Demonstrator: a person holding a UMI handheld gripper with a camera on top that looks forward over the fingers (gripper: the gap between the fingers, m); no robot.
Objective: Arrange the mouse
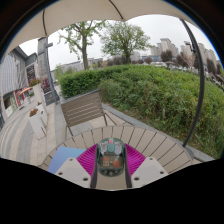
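A see-through, greenish computer mouse with red parts inside sits between my fingers. My gripper is shut on it, with the magenta pads pressing on both of its sides. Under it is a wooden slatted table. A light blue flat mat lies on the table just left of the left finger. I cannot tell whether the mouse rests on the table or hangs above it.
A wooden bench stands beyond the table. A green hedge and shrubs fill the right side. A paved area with white chairs is at the left. A parasol spans overhead.
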